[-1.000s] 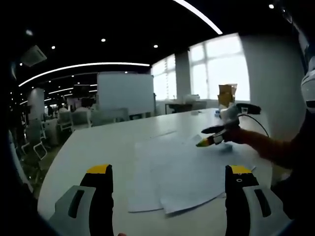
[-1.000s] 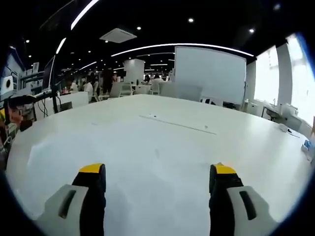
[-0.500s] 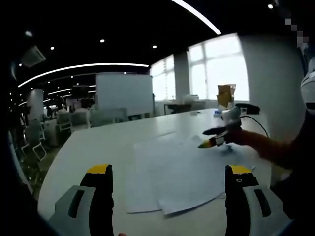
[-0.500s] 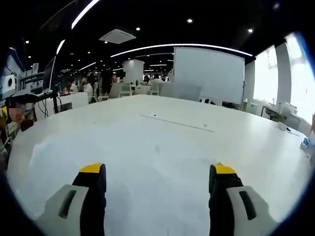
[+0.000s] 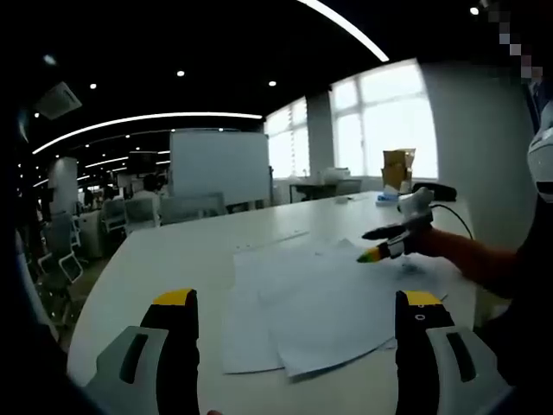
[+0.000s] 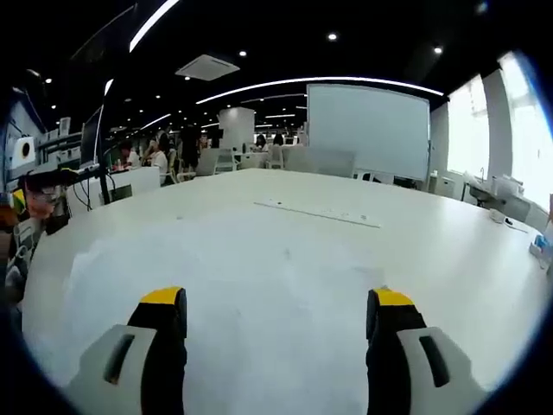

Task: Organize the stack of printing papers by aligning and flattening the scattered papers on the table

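Both grippers, left (image 5: 294,324) and right (image 6: 272,324), hung released; papers (image 5: 324,303) lay scattered, overlapping on table (image 5: 164,255).

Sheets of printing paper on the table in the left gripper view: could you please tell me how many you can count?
3 distinguishable: a left sheet, a front sheet overlapping it, and a far sheet behind them. More may lie hidden beneath.

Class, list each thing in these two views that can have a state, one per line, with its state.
papers: scattered, overlapping, lying flat on the table, not aligned
left gripper: open, empty, near the papers
right gripper: open, empty, over bare table
table: white, holds the papers
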A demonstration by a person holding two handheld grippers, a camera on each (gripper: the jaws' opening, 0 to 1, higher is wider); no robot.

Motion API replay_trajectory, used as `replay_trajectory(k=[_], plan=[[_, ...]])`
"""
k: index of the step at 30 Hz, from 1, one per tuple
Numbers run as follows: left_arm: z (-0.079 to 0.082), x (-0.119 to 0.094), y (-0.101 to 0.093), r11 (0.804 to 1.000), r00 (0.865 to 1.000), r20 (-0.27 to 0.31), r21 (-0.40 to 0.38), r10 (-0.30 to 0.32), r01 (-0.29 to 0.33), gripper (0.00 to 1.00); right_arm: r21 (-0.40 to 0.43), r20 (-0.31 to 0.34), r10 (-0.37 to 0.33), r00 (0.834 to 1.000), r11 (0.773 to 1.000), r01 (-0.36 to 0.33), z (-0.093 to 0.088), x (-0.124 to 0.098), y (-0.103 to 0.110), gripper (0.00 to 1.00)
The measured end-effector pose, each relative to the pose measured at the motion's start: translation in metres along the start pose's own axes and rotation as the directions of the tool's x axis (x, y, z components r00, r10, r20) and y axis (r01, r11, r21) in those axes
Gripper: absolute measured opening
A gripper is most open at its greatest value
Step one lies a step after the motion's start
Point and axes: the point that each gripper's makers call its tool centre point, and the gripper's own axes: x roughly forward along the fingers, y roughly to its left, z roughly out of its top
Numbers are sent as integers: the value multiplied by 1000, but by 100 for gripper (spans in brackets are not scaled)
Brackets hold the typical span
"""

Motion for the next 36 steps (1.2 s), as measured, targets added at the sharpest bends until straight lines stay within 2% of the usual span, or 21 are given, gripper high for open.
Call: replay_trajectory(k=[10,27,36], plan=[[0,2,-5,1000,1000,3,0,-19,19,97,-9,-7,8,1000,1000,-8,-8,-12,15,81],[-2,-1,-5,1000,1000,4,-5,-18,18,97,-37,-72,18,997,999,-21,-33,-25,37,80],[-3,-1,-4,1000,1000,2,-7,-18,18,97,-37,-111,13,994,999,-18,-43,-27,35,77]])
